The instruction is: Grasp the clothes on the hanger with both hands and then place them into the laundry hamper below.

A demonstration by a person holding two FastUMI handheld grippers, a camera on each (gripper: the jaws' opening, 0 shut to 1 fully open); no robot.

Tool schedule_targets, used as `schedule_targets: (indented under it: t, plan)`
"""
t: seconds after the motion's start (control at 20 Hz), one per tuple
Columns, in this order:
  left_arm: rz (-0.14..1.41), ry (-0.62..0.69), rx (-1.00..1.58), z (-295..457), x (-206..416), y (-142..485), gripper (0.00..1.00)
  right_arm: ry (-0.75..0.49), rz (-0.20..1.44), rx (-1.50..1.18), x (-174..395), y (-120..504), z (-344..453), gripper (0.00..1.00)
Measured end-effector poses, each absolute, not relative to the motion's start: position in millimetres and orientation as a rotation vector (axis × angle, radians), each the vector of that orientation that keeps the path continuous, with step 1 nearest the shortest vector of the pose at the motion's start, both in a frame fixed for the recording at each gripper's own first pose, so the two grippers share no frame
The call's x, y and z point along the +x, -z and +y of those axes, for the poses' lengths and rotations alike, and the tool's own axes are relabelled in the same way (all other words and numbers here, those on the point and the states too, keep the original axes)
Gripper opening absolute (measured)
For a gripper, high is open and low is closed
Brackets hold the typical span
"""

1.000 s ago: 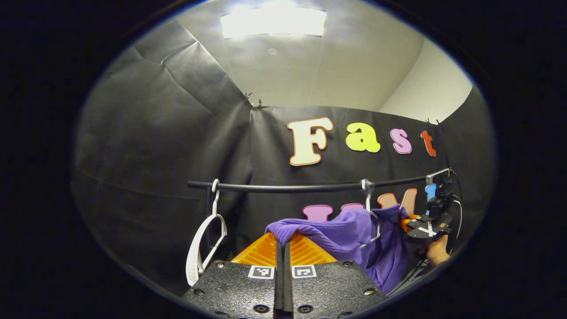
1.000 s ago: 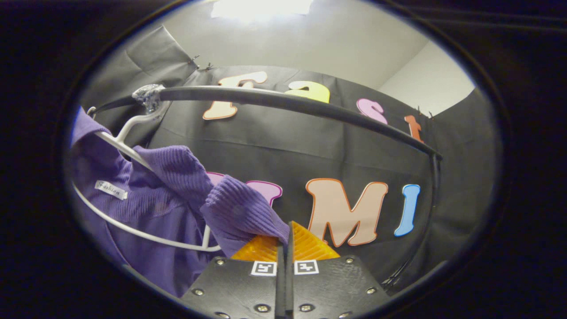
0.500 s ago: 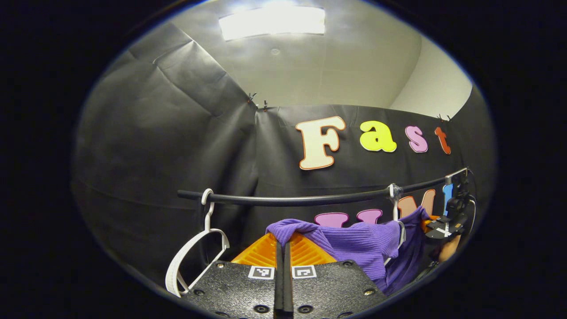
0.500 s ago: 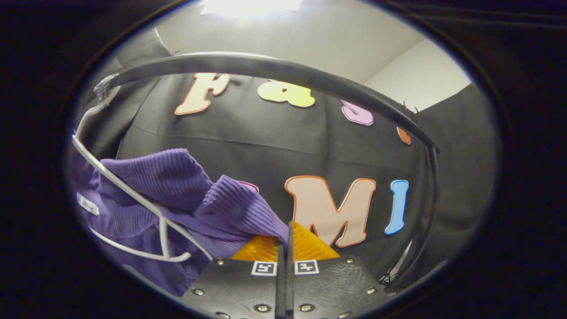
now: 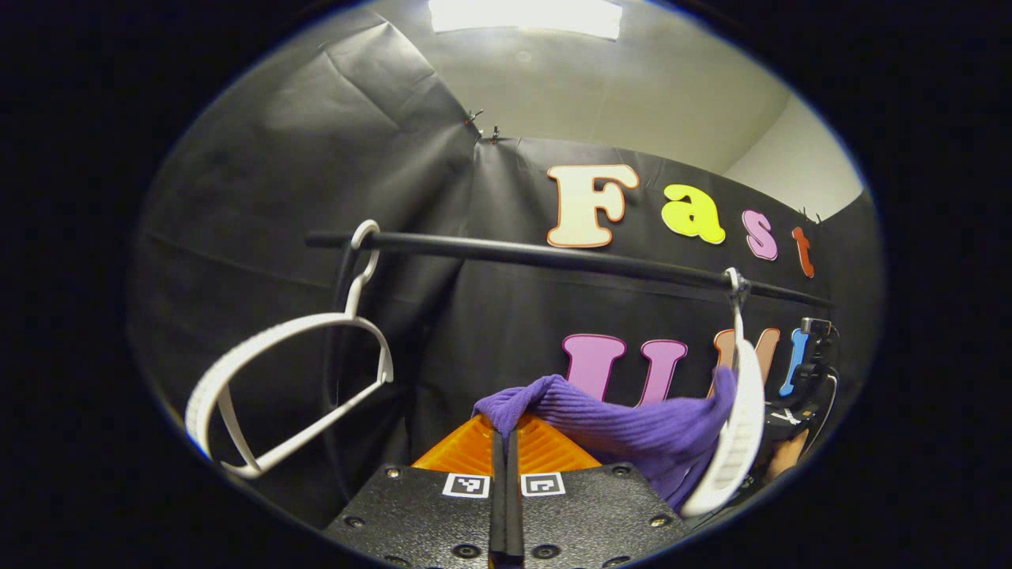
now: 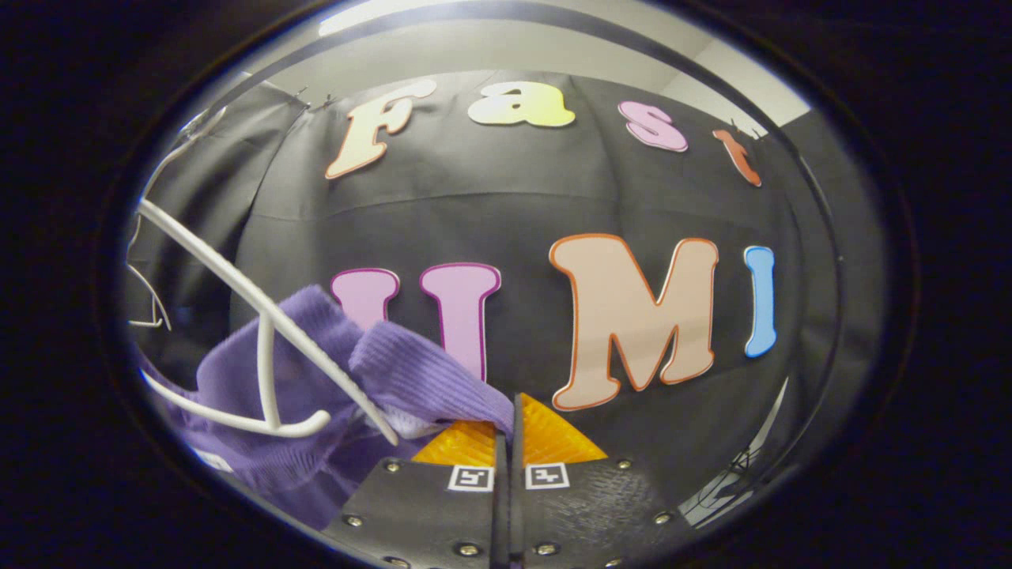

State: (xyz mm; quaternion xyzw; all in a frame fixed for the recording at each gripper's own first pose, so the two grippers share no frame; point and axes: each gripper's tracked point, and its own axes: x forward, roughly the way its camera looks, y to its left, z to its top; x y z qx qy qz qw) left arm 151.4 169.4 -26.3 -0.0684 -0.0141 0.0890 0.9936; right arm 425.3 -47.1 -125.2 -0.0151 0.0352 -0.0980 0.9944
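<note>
A purple ribbed garment [image 5: 632,431] stretches between my two grippers. My left gripper [image 5: 506,431] is shut on one end of it, the cloth bunched over the fingertips. In the right gripper view the same purple garment [image 6: 411,379] runs to my right gripper [image 6: 510,423], which is shut on its other end. A white hanger [image 5: 735,427] still hooked on the black rail [image 5: 553,257] hangs beside the cloth; in the right gripper view this white hanger [image 6: 269,332] crosses in front of the garment, which sags below it. Far right in the left gripper view, the other gripper and a hand [image 5: 791,427] show.
A second, bare white hanger [image 5: 292,379] hangs from the rail's left end, tilted outward. The rail's upright post [image 6: 822,261] curves down the right side in the right gripper view. Black cloth walls close in behind and to the left.
Both grippers have dropped lower with the garment; the rail now sits higher in both views. The cloth has slid down off the hanger, which now stands mostly bare.
</note>
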Motion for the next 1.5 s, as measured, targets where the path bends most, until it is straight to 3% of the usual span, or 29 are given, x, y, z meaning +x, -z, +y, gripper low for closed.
schedule_targets:
  t: [0.35, 0.7, 1.5]
  plan:
    - [0.12, -0.211, -0.133, 171.3, 152.0, 112.1, 0.0, 0.166, 0.136, 0.004, 399.2, 181.6, -28.1, 0.0]
    - [0.147, -0.147, -0.091, 138.0, 121.1, 143.6, 0.0, 0.113, 0.213, 0.049, 341.0, 226.6, 4.6, 0.01]
    - [0.067, -0.066, -0.077, 64.9, 82.3, 102.0, 0.01, 0.012, -0.02, 0.038, 214.1, 100.9, 43.4, 0.01]
